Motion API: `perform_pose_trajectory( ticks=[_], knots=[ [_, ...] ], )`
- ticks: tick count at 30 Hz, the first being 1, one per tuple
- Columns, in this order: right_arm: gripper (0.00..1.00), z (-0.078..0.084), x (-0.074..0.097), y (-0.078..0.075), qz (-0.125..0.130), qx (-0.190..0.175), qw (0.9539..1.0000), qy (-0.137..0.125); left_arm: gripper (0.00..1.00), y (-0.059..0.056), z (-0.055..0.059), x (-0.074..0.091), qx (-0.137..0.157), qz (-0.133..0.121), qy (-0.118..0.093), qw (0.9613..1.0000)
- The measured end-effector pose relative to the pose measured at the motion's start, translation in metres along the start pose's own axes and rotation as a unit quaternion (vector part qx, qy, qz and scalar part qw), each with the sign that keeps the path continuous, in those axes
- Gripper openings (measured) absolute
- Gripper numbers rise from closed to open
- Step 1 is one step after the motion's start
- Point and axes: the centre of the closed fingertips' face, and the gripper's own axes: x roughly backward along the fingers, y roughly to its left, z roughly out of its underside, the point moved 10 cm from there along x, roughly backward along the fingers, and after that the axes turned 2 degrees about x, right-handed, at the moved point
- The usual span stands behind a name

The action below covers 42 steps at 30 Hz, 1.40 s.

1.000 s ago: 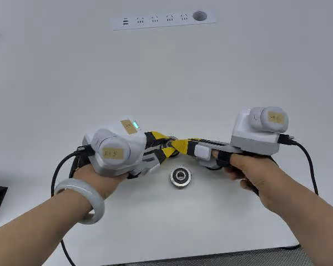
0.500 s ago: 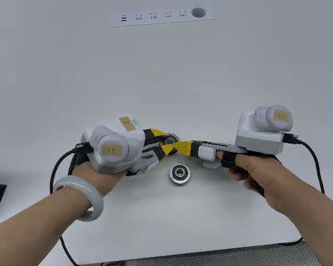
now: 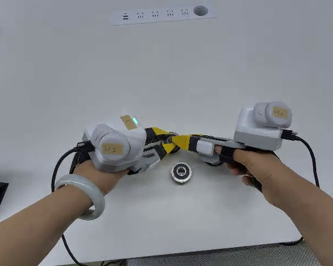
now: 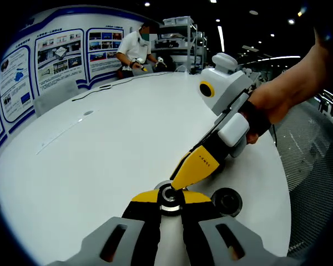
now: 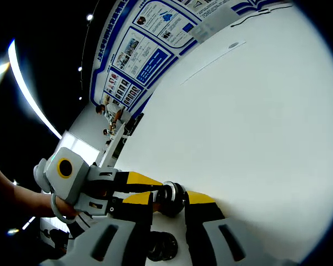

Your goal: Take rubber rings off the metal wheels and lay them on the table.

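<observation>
Centre frame: left gripper point(image 3: 163, 145) clenched on a metal wheel point(image 4: 169, 195) — right gripper point(image 3: 181, 142) clamps the same wheel. Lower centre, a second wheel point(image 3: 181, 172) lies on the table point(image 3: 222, 72).

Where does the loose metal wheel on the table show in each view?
Head view: loose wheel centre, below the meeting jaws.
Left gripper view: loose wheel lower right, beside the jaws.
Right gripper view: loose wheel bottom, between the jaws.
Shared landmark: held wheel at the yellow jaw tips.
</observation>
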Motion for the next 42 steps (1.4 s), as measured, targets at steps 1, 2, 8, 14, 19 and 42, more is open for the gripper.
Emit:
perform_pose_trajectory(
  ticks=[1,2,8,14,19,42],
  knots=[
    [0.24,0.000,0.000,0.001,-0.001,0.001,1.0000,0.000,0.13,0.000,0.000,0.000,0.000,0.000,0.000,1.0000],
    [0.24,0.000,-0.001,0.001,-0.003,0.001,1.0000,0.001,0.13,0.000,0.000,0.000,0.000,0.000,0.000,1.0000],
    [0.25,0.000,0.000,0.003,-0.006,-0.005,1.0000,0.002,0.13,0.000,0.000,0.000,0.000,-0.001,0.000,1.0000],
    [0.25,0.002,0.005,0.006,-0.016,-0.010,0.9998,0.012,0.13,-0.001,0.000,0.000,0.001,-0.002,-0.002,1.0000],
    [0.25,0.004,0.007,0.006,-0.017,-0.016,0.9997,0.012,0.13,-0.001,0.000,0.000,0.002,-0.002,-0.002,1.0000],
    [0.08,0.000,0.009,-0.002,0.007,0.004,0.9999,0.012,0.13,0.000,0.000,0.000,0.003,-0.001,-0.002,1.0000]
  ],
)
